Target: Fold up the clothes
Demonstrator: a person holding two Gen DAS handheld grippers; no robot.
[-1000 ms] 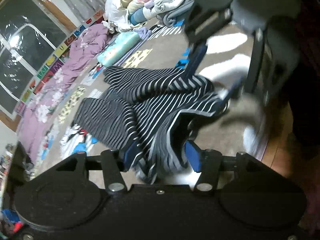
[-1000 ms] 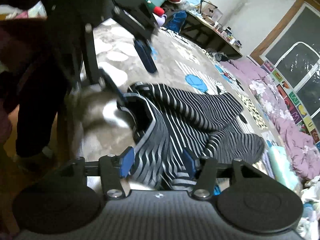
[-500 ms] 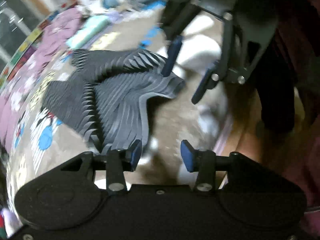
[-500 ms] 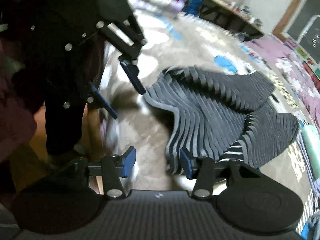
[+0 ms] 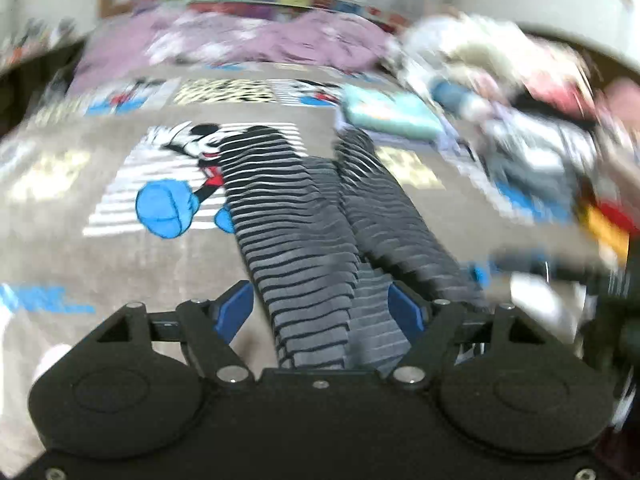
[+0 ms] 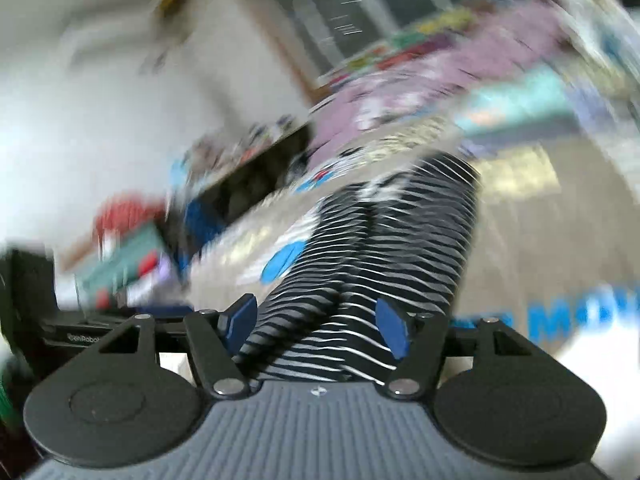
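**Striped garment now runs straight out from both grippers**

Half a second ago each camera looked across the rug at the other gripper, with the striped cloth bunched to one side. Now both views have swung to look along the garment, and neither gripper shows clearly in the other's frame; both pictures are smeared by motion.

In the left wrist view the striped garment (image 5: 304, 240) runs from the bottom centre up toward the middle of the frame as two long parallel lobes, lying on the cartoon-print rug (image 5: 80, 248). The left gripper (image 5: 322, 310) has its jaws wide apart, cloth passing between the blue pads without either pad pressing it. The right wrist view shows the same garment (image 6: 384, 248) rising from bottom centre, and the right gripper (image 6: 318, 326) likewise stands with jaws spread, not clamped; whether the cloth rests on the pads cannot be told.

A heap of other clothes (image 5: 520, 92) sits at the upper right of the left view.

My reading is that the near edge is being either taken up or just let go, and the blur leaves that open. Any further fold calls for a firm pinch at both near corners, kept level.
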